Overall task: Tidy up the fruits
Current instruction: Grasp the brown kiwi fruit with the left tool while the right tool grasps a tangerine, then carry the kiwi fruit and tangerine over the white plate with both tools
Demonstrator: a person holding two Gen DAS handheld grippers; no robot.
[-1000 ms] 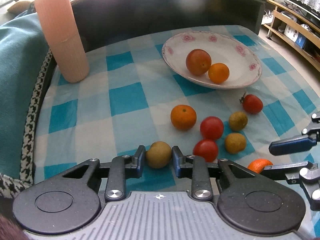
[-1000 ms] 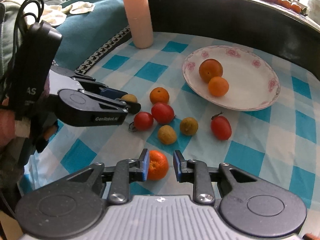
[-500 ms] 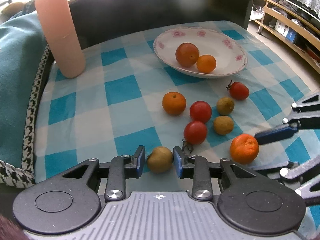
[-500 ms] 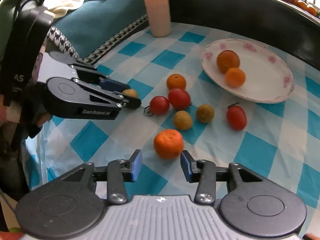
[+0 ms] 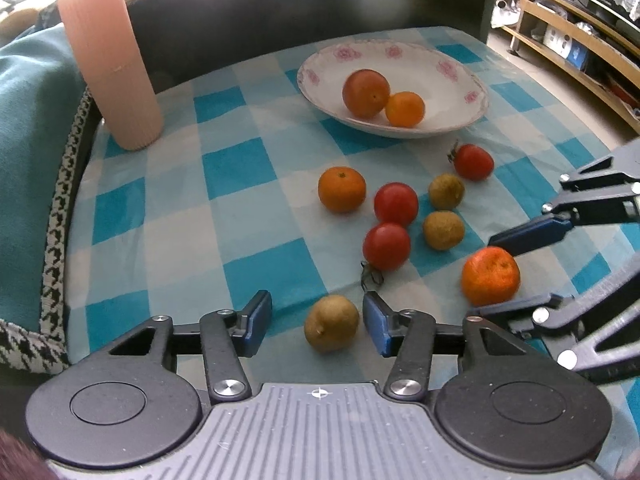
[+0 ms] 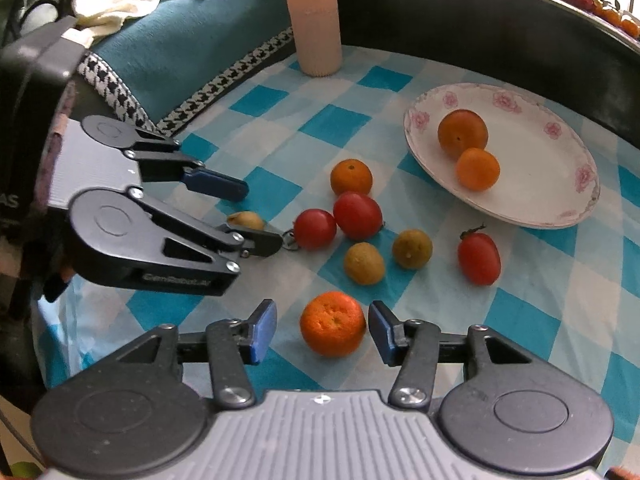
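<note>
From my left wrist, my left claw (image 5: 316, 320) has its jaws opening, with a small brown fruit (image 5: 331, 329) on the cloth between them, touched by neither pad. The plate (image 5: 460, 80) lies straight ahead beyond the loose fruit, and this brown fruit is the piece farthest from the plate. My right claw (image 5: 508, 276) shows at the right, straddling the tangerine (image 5: 490, 276).

From my right wrist, my right claw (image 6: 322, 330) is also opening, with the tangerine (image 6: 333, 323) lying free between the pads, nearer the right one. The plate (image 6: 576, 208) sits ahead and to the right, so I judge my right claw the nearer of the two to the plate. Both fruits are round, so no axis matters.
</note>
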